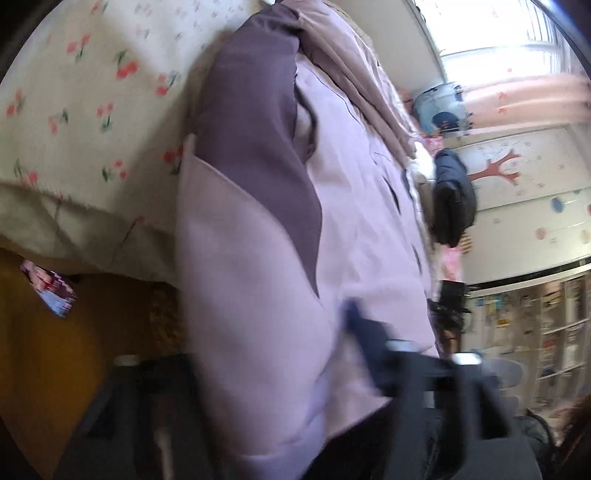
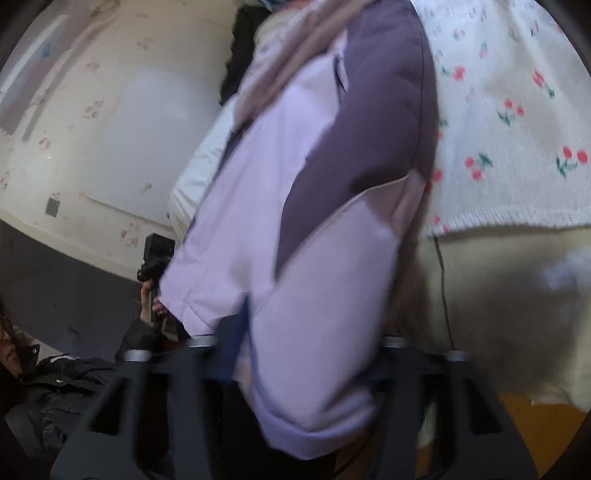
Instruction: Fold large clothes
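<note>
Left wrist view: lilac padded jacket [image 1: 258, 258] with a dark purple panel, hanging over the edge of a bed spread with a cherry-print sheet [image 1: 85, 103]. Only here: bright window [image 1: 498, 26], tree decal on the wall, shelving at lower right, wooden floor. Left gripper [image 1: 347, 332] nearly closed, pinching a fold of the jacket; blue finger [image 1: 364, 325] blurred, its partner buried under cloth.

Right wrist view: same jacket [image 2: 314, 295], draped over the right gripper [image 2: 243, 332] (jaws narrow, clamped on lilac fabric). Only here: the person's hand [image 2: 147, 299] gripping the other handle, dark sleeve, pale wall. Far finger hidden; whole view smeared.
</note>
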{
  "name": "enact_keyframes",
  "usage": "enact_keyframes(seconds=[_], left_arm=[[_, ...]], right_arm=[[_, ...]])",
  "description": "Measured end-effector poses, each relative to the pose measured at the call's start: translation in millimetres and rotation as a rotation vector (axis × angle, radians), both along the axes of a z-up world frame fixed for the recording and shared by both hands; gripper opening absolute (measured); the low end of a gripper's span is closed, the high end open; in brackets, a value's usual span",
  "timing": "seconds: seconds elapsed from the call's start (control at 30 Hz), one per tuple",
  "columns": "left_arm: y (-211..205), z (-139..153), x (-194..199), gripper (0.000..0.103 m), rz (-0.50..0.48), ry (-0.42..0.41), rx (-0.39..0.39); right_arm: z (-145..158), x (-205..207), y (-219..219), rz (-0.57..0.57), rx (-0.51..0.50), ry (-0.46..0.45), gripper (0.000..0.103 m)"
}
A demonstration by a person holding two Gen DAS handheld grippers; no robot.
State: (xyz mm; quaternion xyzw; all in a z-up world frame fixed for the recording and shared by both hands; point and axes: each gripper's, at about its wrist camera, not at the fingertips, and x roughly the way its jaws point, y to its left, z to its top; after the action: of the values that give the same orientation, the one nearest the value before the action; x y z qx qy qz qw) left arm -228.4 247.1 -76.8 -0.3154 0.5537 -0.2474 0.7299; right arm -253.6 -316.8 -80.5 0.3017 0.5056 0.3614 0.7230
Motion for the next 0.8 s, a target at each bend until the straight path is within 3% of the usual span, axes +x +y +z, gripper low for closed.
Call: enact_keyframes(seconds=[0.03, 0.13, 0.3, 0.47, 0.6, 0.67, 0.73, 0.8], left_arm=[[-5.7, 10.5, -0.6, 0.026, -0.002, -0.03, 0.045], [-13.7, 40.3, -3.2, 0.019, 0.023, -0.089, 0.093], [-23.2, 93.7, -15.9, 0.016, 0.032, -0.206, 0.077], [-27.8, 117.9, -44.5, 0.016, -0.011, -0.243, 0.066], [-13.3, 101.2, -74.2, 0.017, -0.094, -0.203, 0.083], [-7.2, 75.7, -82.3, 0.032, -0.13, -0.132, 0.089], [10.3, 56.8, -88.5, 0.035, -0.084, -0.065, 0.104], [43.9, 51.7, -95.0, 0.042, 0.008, -0.049, 0.106]], right_arm=[[3.9, -1.4, 2.1, -0.006, 0.004, -0.025, 0.025], [25.1, -6.5, 3.6, -0.027, 0.018, -0.098, 0.022], [76.5, -20.2, -7.9, -0.053, 0.113, -0.236, 0.02], [110.4, -44.1, -9.7, 0.006, 0.095, -0.298, 0.02], [92.8, -72.9, -12.1, 0.088, 0.038, -0.215, 0.024], [57.6, -84.9, -13.0, 0.131, -0.036, -0.092, 0.039], [32.3, -90.2, -21.5, 0.124, -0.094, -0.016, 0.041], [20.5, -95.3, -45.2, 0.049, -0.115, 0.015, 0.042]])
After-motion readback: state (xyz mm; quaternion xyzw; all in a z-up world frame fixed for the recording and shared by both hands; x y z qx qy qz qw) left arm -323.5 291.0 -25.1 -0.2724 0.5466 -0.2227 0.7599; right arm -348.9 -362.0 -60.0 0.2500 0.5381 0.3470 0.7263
